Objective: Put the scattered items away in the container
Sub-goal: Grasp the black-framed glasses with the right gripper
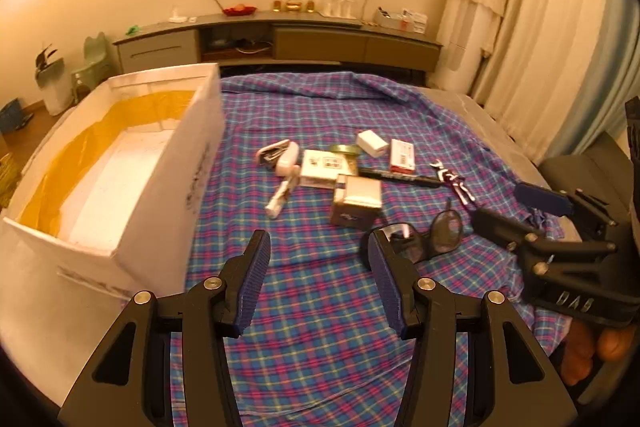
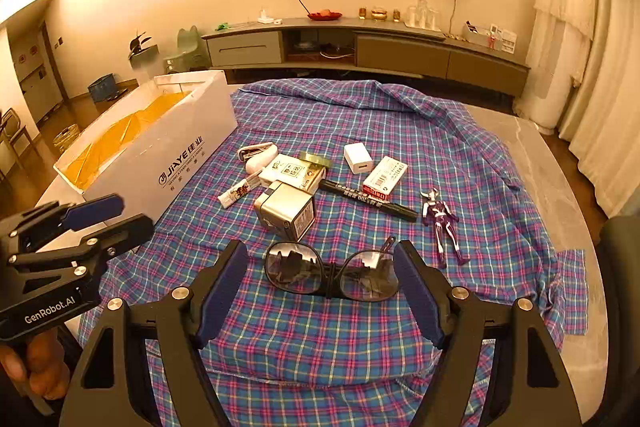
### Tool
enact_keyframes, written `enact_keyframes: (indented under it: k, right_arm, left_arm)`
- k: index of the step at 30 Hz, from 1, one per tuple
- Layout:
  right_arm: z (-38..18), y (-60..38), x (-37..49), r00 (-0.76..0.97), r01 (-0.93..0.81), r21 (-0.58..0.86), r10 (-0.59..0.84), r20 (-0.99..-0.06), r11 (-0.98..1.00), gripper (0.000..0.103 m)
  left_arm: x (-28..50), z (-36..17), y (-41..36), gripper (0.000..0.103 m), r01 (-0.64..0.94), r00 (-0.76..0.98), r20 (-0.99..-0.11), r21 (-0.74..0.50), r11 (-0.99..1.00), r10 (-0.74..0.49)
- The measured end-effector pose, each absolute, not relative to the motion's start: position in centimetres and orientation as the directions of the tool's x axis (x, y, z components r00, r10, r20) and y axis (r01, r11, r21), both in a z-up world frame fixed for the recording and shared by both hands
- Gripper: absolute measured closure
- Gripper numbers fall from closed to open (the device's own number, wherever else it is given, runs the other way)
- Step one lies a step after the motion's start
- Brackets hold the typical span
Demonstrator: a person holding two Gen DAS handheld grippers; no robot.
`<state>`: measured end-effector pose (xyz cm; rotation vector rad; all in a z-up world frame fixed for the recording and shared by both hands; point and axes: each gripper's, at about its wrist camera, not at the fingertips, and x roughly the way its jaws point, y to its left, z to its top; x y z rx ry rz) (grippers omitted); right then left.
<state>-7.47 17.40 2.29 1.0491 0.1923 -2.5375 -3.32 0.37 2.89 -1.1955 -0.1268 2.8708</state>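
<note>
A white foam box (image 1: 172, 187) (image 2: 180, 151) lined with yellow film stands at the left on the plaid cloth. Scattered beside it lie dark sunglasses (image 2: 332, 273) (image 1: 444, 227), a square metal tin (image 2: 286, 211), a black marker (image 2: 368, 201), a purple figure (image 2: 442, 223), a white charger (image 2: 358, 157), a red-and-white packet (image 2: 385, 175), a white stapler (image 2: 256, 153) and a small tube (image 2: 238, 191). My right gripper (image 2: 321, 251) is open, with the sunglasses just beyond its tips. My left gripper (image 1: 318, 239) is open over bare cloth near the box.
The plaid cloth (image 2: 320, 339) covers a grey table (image 2: 560, 163). A flat white carton (image 2: 292, 171) and a round green tin (image 2: 316, 159) sit in the pile. A low cabinet (image 2: 400, 55) and curtains (image 2: 600, 107) stand beyond. A hand (image 2: 36, 367) holds the left gripper's handle.
</note>
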Motion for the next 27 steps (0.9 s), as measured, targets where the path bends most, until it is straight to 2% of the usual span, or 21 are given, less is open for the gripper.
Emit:
enact_keyframes:
  k: [5,15,21,27]
  right_arm:
    - [0.8,18.2,-9.2,-0.589,0.388,0.084,-0.317,-0.743,-0.918,0.024]
    - [-1.1,20.5,-11.6,-0.525,0.374,0.097,-0.297,-0.797,-0.922,0.024]
    - [-2.4,20.6,-13.9,-0.387,0.448,0.186,-0.378,-0.841,-0.874,0.024]
    - [-4.5,18.7,-15.6,-0.319,0.545,0.132,-0.351,-0.881,-0.828,0.024]
  left_arm:
    - [-5.3,2.3,2.4,0.049,-0.043,-0.688,-0.723,-0.044,-0.998,0.062]
    - [-11.4,-1.9,4.8,0.049,-0.108,-0.62,-0.779,-0.037,-0.993,0.096]
    - [-14.4,-4.9,3.8,0.049,-0.109,-0.568,-0.814,-0.066,-0.992,0.117]
    - [-15.6,-5.7,3.7,0.048,-0.114,-0.566,-0.81,-0.104,-0.988,0.15]
